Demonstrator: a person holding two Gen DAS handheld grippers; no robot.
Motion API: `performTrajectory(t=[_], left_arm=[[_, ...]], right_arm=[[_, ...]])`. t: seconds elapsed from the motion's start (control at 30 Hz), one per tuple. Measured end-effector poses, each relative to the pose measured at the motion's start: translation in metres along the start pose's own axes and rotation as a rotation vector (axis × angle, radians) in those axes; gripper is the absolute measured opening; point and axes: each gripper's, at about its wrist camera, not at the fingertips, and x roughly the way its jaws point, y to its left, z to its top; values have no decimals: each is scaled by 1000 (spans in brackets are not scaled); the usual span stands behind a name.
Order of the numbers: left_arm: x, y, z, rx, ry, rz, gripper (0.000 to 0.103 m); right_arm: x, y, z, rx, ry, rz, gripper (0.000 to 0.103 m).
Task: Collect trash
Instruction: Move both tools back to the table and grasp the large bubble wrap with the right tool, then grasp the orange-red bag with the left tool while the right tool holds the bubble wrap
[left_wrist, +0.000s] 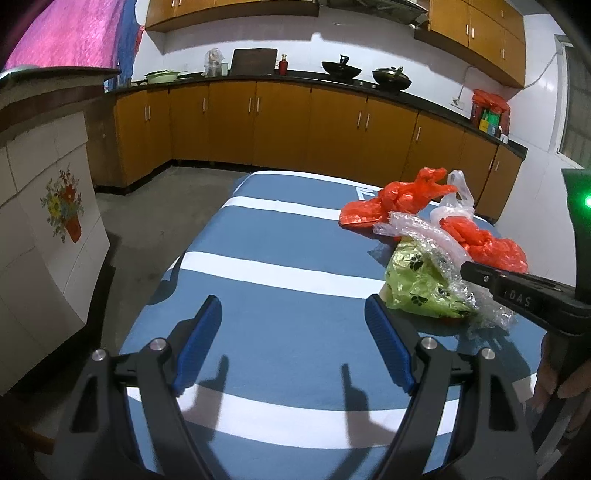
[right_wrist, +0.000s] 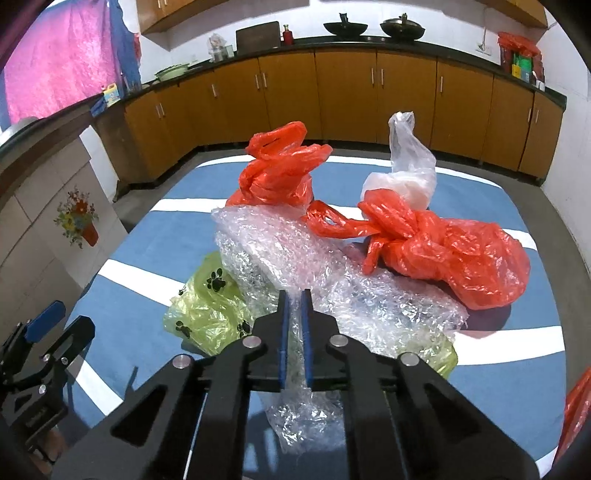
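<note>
Right gripper (right_wrist: 294, 295), low centre of the right wrist view: blue pads clenched on a fold of clear bubble wrap (right_wrist: 295, 258). Left gripper (left_wrist: 293, 306), bottom of the left wrist view: released, jaws wide over bare blue-and-white striped cloth (left_wrist: 280, 236), nothing between them. Around the wrap: green paw-print bag (right_wrist: 207, 306) at lower left, partly under it; knotted red bag (right_wrist: 461, 262) on its right edge; second red bag (right_wrist: 280, 170) behind; white bag (right_wrist: 410, 166) at upper right. Beyond, brown cabinets (left_wrist: 280, 125) and two woks (left_wrist: 341, 68) on the counter. Trash crumpled, glossy, heaped together at the right of the cloth.
</note>
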Motion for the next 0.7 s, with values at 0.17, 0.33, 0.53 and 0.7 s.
performTrajectory(t=[0.17,0.33,0.53,0.7], left_arm=[[0,-3,1,5,-1,-4,78],[-3,-6,3,3,-4,-11,79],[-10,-14,5,12,-12,-22,79],[-12,-25,6,34,-15,-39,79]], right_arm=[[-23,-2,-3,1,-41,42,5],[-43,-3,-5,4,-80,71,5],[-71,-4,-3,17,-137,88,5],[-95,-15,-5,40,-184,62,5]])
